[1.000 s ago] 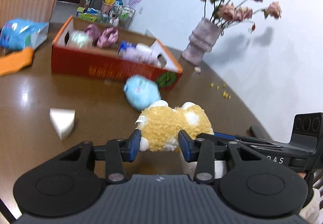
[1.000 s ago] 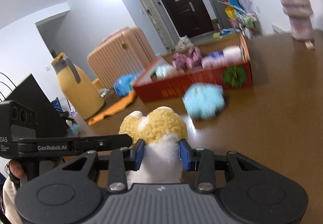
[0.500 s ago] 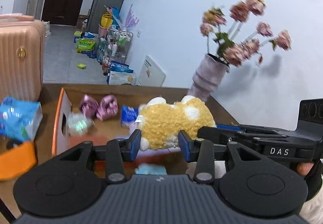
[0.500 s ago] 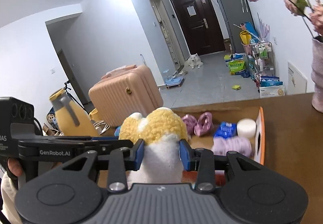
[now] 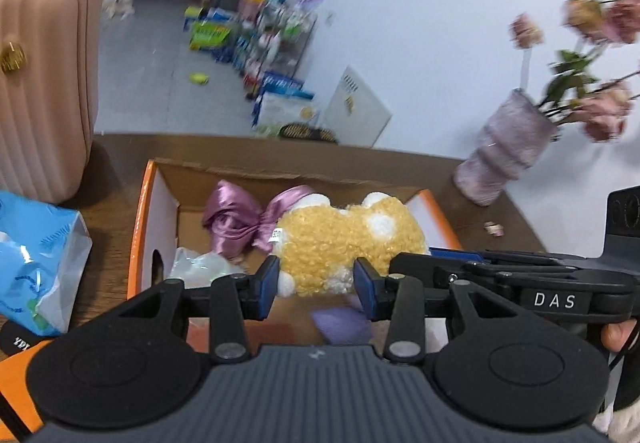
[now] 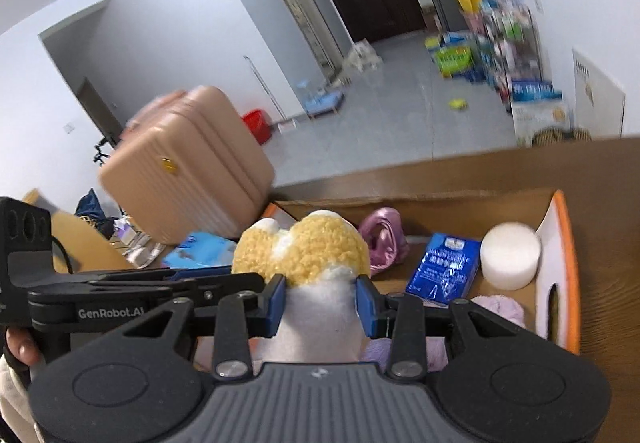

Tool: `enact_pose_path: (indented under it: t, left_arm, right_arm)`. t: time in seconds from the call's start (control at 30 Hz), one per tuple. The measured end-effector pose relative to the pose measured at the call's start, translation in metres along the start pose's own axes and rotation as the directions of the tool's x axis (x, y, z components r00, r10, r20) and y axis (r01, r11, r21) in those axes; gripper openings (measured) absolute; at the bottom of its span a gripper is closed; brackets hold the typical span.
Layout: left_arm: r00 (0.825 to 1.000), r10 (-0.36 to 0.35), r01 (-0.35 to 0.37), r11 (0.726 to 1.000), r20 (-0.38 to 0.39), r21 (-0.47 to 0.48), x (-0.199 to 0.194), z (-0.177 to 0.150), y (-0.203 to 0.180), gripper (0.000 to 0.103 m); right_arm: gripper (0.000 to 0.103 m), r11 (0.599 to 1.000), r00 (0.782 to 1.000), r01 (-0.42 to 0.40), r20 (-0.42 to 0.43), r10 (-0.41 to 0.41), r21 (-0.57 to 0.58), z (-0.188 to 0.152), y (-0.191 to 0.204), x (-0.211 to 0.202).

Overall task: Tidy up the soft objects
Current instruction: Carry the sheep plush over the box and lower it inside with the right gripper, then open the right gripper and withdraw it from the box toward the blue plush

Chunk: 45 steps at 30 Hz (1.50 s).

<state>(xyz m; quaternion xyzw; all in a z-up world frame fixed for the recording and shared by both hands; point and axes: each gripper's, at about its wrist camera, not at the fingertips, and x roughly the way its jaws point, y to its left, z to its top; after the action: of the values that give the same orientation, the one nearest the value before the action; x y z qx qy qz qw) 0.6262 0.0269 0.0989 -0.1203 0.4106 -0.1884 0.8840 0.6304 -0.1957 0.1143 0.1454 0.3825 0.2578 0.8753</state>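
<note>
A yellow and white plush toy [image 5: 344, 239] hangs over the open orange cardboard box [image 5: 154, 203], held from two sides. My left gripper [image 5: 316, 281] is shut on its curly yellow part. My right gripper [image 6: 320, 299] is shut on the white part of the plush toy [image 6: 304, 255], and it also appears in the left wrist view as the black tool [image 5: 500, 275] coming in from the right. Inside the box lie a shiny purple bow [image 5: 236, 219], a blue tissue pack [image 6: 442, 269], a white round sponge [image 6: 510, 261] and a lilac fluffy cloth [image 6: 500, 309].
The box [image 6: 566, 243] stands on a brown wooden table [image 5: 504, 219]. A vase of pink flowers [image 5: 508, 151] is at the far right. A blue plastic bag [image 5: 36, 259] lies left of the box, and a pink suitcase [image 5: 40, 83] stands beyond the table edge.
Both grippers carried the plush toy from low over the table, past the blue plush, forward and up to above the box. The grip on it stayed the same.
</note>
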Motion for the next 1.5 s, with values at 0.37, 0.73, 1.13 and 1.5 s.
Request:
enact_pose_path:
  t: [0.37, 0.73, 1.13, 1.5]
  left_arm:
    - [0.988, 0.122, -0.12, 0.992, -0.098, 0.027, 0.068, -0.01, 0.031, 0.041]
    - [0.983, 0.162, -0.157, 0.986, -0.091, 0.052, 0.069, -0.015, 0.027, 0.048]
    - [0.979, 0.204, -0.206, 0.973, 0.024, 0.104, -0.009, -0.006, -0.006, 0.059]
    - [0.957, 0.256, -0.276, 0.948, 0.135, 0.158, -0.125, -0.039, -0.042, 0.073]
  right_arm:
    - [0.037, 0.998, 0.989, 0.065, -0.137, -0.062, 0.016, -0.015, -0.025, 0.091]
    - [0.038, 0.998, 0.987, 0.067, -0.143, -0.066, -0.002, -0.016, -0.021, 0.096]
    - [0.044, 0.987, 0.99, 0.135, -0.036, -0.139, -0.088, -0.002, 0.013, 0.026]
    - [0.054, 0.954, 0.963, 0.263, 0.091, -0.252, -0.147, -0.018, 0.04, -0.106]
